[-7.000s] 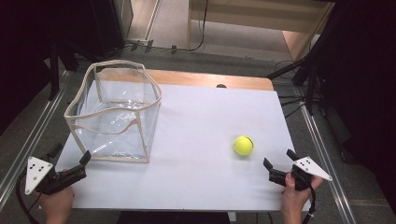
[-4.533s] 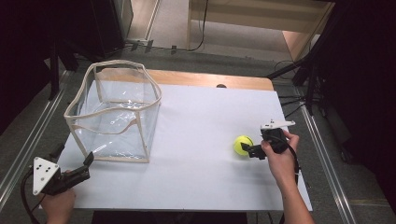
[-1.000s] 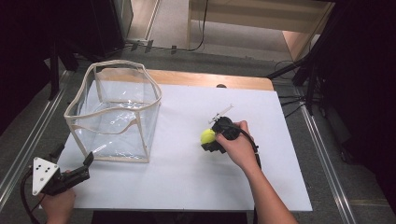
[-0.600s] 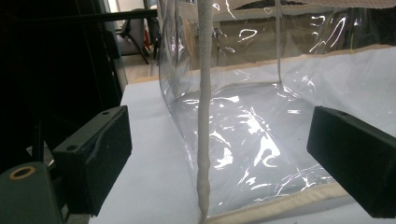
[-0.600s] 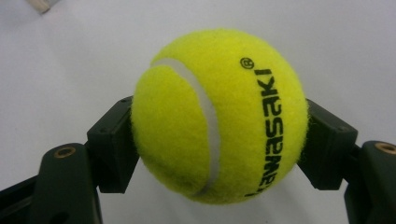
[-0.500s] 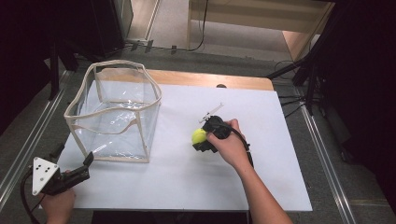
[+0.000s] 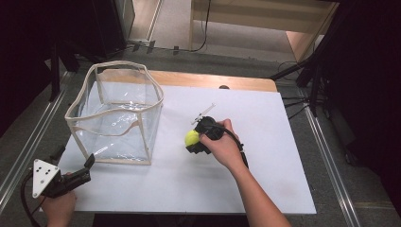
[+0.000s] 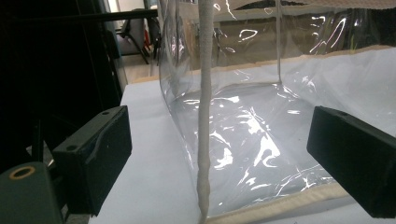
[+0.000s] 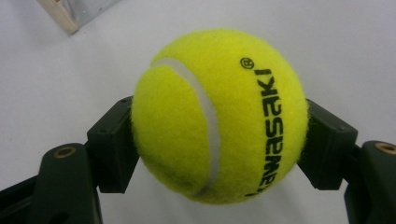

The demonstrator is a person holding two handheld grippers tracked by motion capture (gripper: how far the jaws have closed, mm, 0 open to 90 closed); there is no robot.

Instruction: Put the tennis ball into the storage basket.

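— Fingers [image 9: 109, 149] of the right gripper [image 7: 197, 140] are clamped on the tennis ball [image 9: 218, 115], one black pad on each flank; it is carried above the white table [image 7: 265, 156], near the clear plastic bin [image 7: 116, 113]. How should the carry be done?

— Squeeze should be kept even, since felt is fuzzy and a round ball can be rolled out of flat pads. It should be lifted above the bin's fabric-taped rim before release, judging by the soft, sagging walls.

— And the left gripper [image 7: 75, 175]?

— Its jaws are held apart, nothing between them, aimed at the bin's near corner seam, where glossy film is creased.
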